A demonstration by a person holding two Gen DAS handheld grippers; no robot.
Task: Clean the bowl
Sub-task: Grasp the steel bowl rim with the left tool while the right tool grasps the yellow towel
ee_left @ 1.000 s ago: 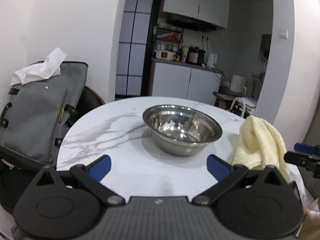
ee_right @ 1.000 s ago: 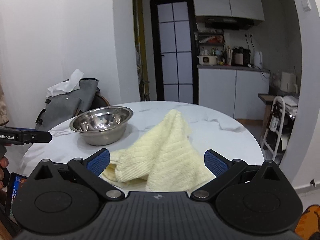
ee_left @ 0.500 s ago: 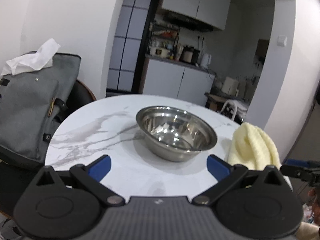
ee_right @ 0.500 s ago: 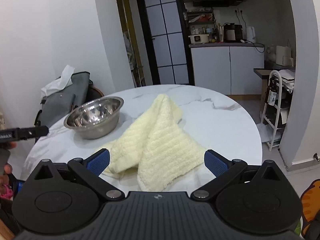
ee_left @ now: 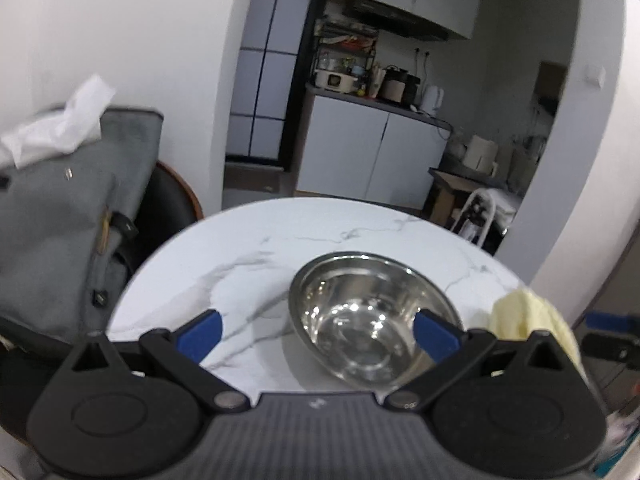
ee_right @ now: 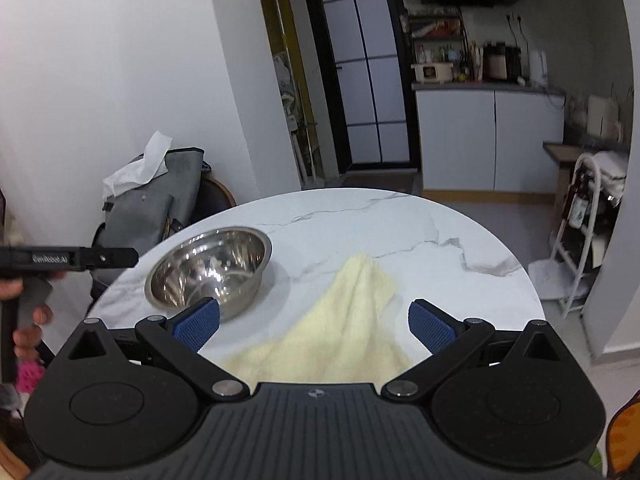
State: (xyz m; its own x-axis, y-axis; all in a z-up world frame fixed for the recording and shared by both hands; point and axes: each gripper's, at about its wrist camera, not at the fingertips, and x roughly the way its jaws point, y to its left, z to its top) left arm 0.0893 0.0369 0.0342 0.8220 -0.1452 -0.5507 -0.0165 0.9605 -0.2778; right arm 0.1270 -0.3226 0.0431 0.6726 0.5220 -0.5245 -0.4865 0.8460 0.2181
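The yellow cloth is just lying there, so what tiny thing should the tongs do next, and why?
Probably lower the right tongs onto the yellow cloth and close on it. They are open, with the cloth lying loose on the table between them, and the bowl beside it has nothing wiping it yet.

Each handheld gripper is built of matte black plastic. The left gripper (ee_left: 316,332) has a ribbed dark grey centre panel with a small pale logo, flanked by two rounded black housings, each bearing a raised circular disc and a triangular cut-out. Two black linkage arms pivot on silver round-headed screws and end in bright blue pads. The right gripper (ee_right: 314,322) has the same build, and its blue fingertips (ee_right: 431,326) show a fine cross-hatched texture. Seen side-on from the right wrist camera, the left gripper is a slim black bar with white lettering
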